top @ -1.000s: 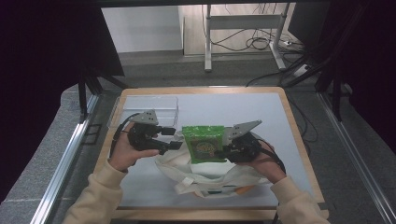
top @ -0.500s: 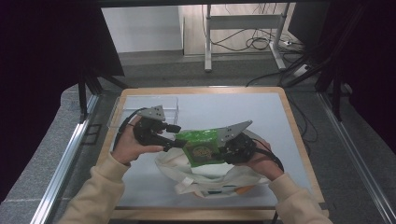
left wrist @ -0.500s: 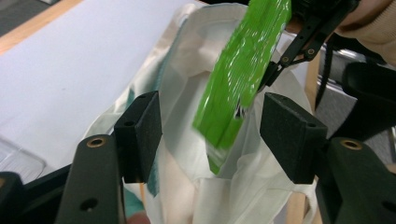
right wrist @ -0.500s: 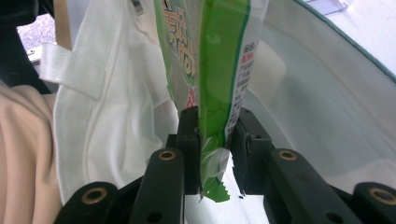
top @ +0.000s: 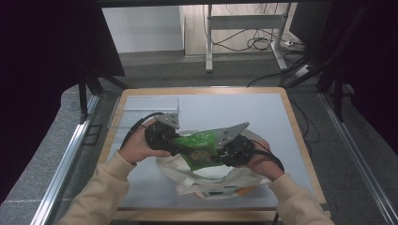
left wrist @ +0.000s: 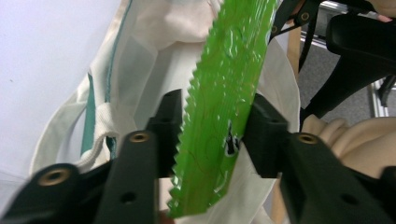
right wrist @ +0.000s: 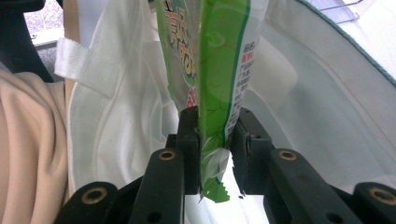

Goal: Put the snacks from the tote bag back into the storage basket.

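Observation:
A green snack packet [top: 199,147] hangs over the open mouth of a white cloth tote bag [top: 211,185] on the table. My left gripper [top: 176,143] meets it from the left. Its jaws have just been closing, and the packet's serrated edge [left wrist: 229,93] now sits pinched between the black pads of the left gripper [left wrist: 215,130]. My right gripper [top: 220,152] holds the other end. In the right gripper view the packet [right wrist: 215,70] stands upright in the jaws of the right gripper [right wrist: 215,135], with the bag's white lining [right wrist: 303,93] behind it.
The pale table top [top: 234,108] has a wooden rim. A clear plastic tray [top: 145,105] lies at the back left. The tote's handle [left wrist: 100,140] with a teal edge lies slack beside my left jaws. Metal rails run along both sides of the table.
The left gripper has moved right onto the packet's left end and closed on it. The packet has tipped from facing up to lying slanted and lower over the bag.

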Tool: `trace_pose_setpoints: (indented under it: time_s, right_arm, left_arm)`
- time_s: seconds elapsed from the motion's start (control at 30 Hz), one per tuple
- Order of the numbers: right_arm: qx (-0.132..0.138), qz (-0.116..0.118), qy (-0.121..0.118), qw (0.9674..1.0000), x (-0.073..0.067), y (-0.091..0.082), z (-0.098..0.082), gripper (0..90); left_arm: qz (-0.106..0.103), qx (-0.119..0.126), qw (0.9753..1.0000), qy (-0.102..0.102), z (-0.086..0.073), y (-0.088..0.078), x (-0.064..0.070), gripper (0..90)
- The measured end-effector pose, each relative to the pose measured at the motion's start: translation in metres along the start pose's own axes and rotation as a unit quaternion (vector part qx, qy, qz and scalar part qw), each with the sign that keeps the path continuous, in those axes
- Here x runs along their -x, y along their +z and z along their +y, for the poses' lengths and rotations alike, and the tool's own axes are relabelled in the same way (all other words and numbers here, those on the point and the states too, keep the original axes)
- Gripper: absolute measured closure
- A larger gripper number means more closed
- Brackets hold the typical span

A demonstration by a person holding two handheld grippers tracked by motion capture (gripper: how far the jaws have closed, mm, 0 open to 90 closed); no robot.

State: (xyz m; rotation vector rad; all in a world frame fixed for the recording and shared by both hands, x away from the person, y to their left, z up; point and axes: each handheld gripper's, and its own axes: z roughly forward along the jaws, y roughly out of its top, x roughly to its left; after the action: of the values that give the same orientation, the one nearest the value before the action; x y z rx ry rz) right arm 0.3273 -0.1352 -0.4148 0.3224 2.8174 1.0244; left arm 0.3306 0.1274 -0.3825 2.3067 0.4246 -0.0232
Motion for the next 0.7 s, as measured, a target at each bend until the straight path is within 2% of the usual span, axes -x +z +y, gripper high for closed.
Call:
trace_pose_setpoints:
  time_s: [0.27,0.33,0.37,0.4,0.5,0.6,0.7]
  right_arm:
    - [0.011,-0.001,0.009,0.9999,0.002,-0.001,-0.001,70.8]
    - [0.017,0.009,0.019,0.9996,0.002,-0.001,-0.003,67.5]
    - [0.024,-0.001,0.022,0.9995,0.001,-0.002,-0.004,65.4]
    - [0.033,-0.010,0.029,0.9990,0.000,-0.004,-0.005,62.1]
    - [0.069,-0.017,0.057,0.9959,0.000,-0.011,-0.011,51.2]
    - [0.082,-0.024,0.070,0.9939,0.001,-0.018,-0.016,45.7]
    - [0.102,-0.028,0.087,0.9906,0.001,-0.027,-0.021,41.2]
  left_arm:
    - [0.008,0.003,0.9999,0.006,0.001,-0.002,0.001,72.8]
    - [0.010,0.006,0.9999,0.005,0.001,-0.003,0.001,74.4]
    - [0.011,0.009,0.9999,0.003,0.001,-0.004,0.000,75.0]
    - [0.011,0.012,0.9999,0.003,0.001,-0.005,0.000,75.2]
    - [0.018,0.019,0.9997,0.000,0.000,-0.008,-0.001,75.4]
    - [0.021,0.026,0.9994,-0.002,0.000,-0.010,-0.001,75.5]
    - [0.024,0.029,0.9993,0.000,0.001,-0.013,-0.002,75.5]
